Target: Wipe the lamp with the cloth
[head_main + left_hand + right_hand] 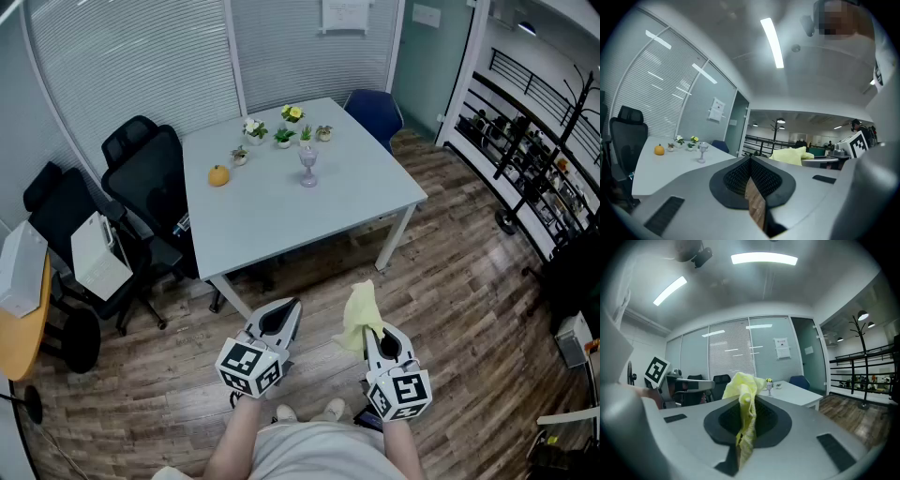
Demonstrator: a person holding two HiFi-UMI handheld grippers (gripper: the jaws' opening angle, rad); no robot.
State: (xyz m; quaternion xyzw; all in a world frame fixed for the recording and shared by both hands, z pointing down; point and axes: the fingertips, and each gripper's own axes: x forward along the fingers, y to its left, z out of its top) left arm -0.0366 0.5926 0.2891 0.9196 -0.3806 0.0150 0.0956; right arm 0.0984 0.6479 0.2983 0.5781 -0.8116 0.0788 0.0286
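The right tongs [370, 333] pinch the cloth [359, 312] and the left tongs [284, 317] are closed empty, so the slender lamp [308, 167], well ahead of both, may tip when wiped unsteadied.

Grey left tool [289, 307], grey right tool [368, 331], black-and-white marker cubes [248, 366], white shirt [319, 452], pale shoes [330, 410]

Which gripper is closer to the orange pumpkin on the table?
Left. Both hang short of the table: left gripper toward the pumpkin, right gripper farther right.
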